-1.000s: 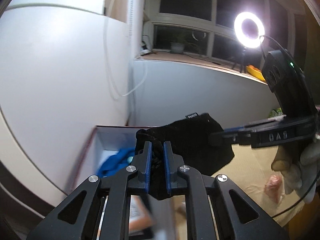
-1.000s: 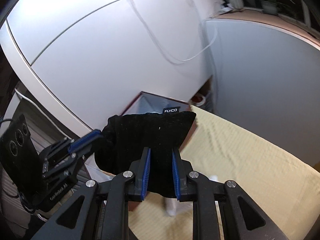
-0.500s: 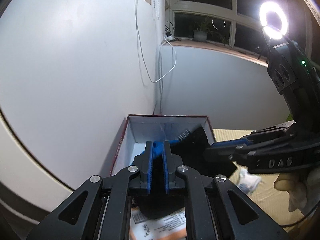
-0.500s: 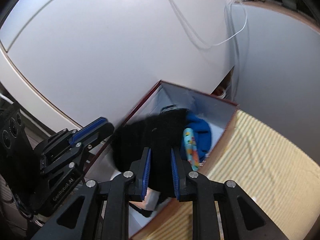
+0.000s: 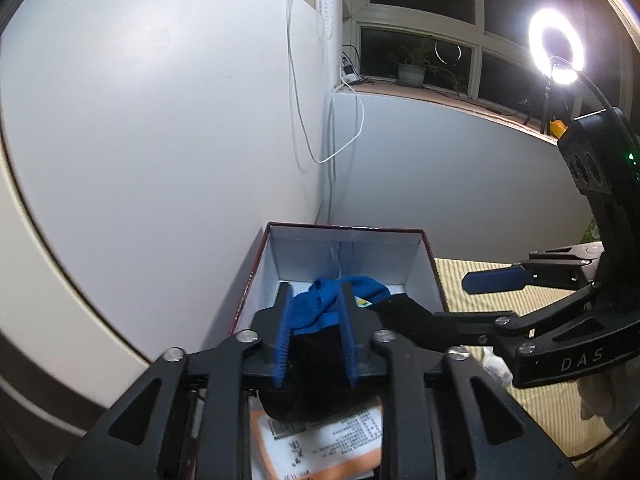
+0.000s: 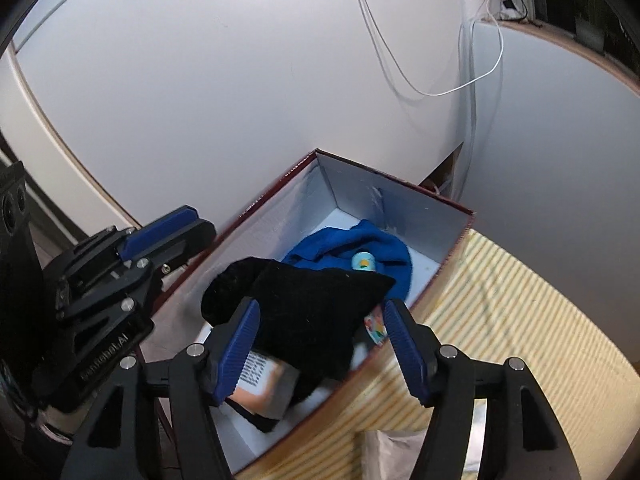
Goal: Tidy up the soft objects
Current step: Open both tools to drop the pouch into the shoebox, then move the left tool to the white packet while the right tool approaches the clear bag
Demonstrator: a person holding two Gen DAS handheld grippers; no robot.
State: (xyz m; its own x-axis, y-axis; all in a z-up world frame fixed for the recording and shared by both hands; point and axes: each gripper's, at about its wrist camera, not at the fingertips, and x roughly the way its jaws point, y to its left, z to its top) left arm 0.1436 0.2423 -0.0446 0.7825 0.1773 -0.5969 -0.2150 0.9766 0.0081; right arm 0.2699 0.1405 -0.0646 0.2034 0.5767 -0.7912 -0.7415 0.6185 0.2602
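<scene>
Lying in the box (image 6: 404,196): black cloth (image 6: 316,312), released.

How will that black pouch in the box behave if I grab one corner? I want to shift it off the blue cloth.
The black pouch looks floppy: it slumps over the orange packet and follows what lies beneath, so a corner grab would probably let the rest dangle. It seems light, resting on the blue cloth without visibly flattening it. Its fuzzy surface should grip ribbed pads.

Ahead of the fingers, the far end of the box (image 6: 400,204) is bare floor and wall. Nearer, a blue cloth (image 6: 360,248) and black cloth (image 6: 316,308) fill the space between both finger pairs.
</scene>
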